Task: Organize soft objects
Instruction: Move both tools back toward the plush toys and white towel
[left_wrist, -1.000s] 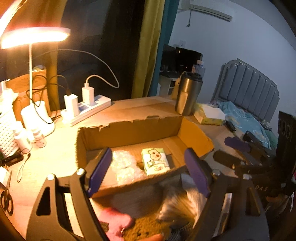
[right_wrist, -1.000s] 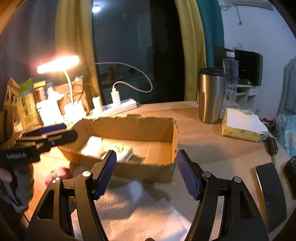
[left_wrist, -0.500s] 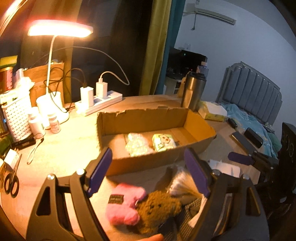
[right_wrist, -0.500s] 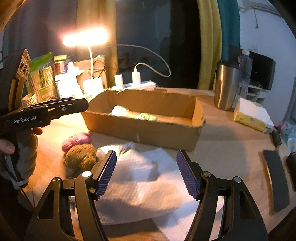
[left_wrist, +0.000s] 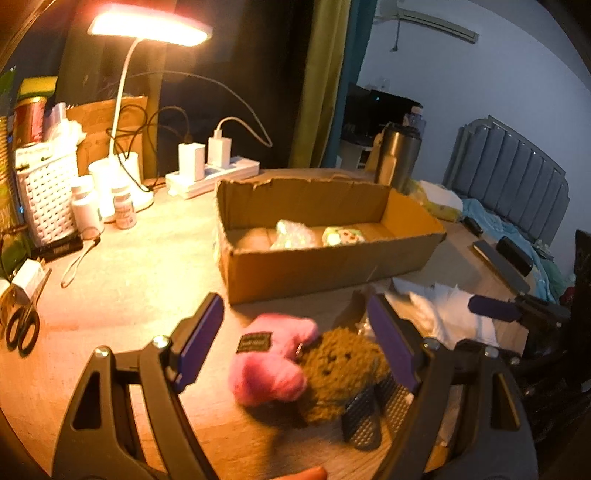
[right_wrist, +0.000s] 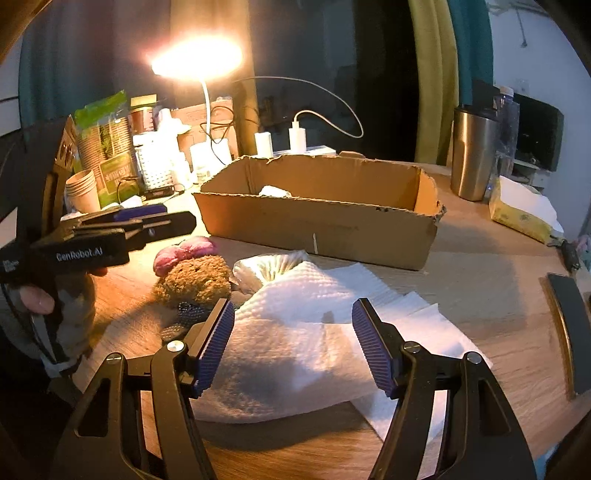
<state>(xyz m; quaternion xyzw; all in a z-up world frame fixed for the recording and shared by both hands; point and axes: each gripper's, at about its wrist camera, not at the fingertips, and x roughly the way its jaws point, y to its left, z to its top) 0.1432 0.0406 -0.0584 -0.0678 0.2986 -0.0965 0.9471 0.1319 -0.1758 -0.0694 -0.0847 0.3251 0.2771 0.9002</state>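
Note:
A pink plush (left_wrist: 271, 360) and a brown plush bear (left_wrist: 338, 367) lie together on the wooden table in front of an open cardboard box (left_wrist: 325, 266). The box holds a clear plastic bundle (left_wrist: 293, 234) and a small tissue pack (left_wrist: 341, 236). My left gripper (left_wrist: 295, 347) is open and empty, above the two plush toys. My right gripper (right_wrist: 291, 347) is open and empty over white paper towels (right_wrist: 306, 325). The plush toys also show in the right wrist view, pink (right_wrist: 184, 253) and brown (right_wrist: 195, 278), beside a crinkled plastic bag (right_wrist: 269, 264).
A lit desk lamp (left_wrist: 147, 27), a power strip with chargers (left_wrist: 212, 175), a white basket (left_wrist: 46, 192) and bottles stand at the back left. Scissors (left_wrist: 20, 326) lie at the left edge. A steel tumbler (right_wrist: 474, 151), a tissue box (right_wrist: 524, 210) and phones (right_wrist: 569, 317) are to the right.
Both grippers have pulled back from the box toward the table's front. The plush toys and paper towels have come into full view below them. Both stay open.

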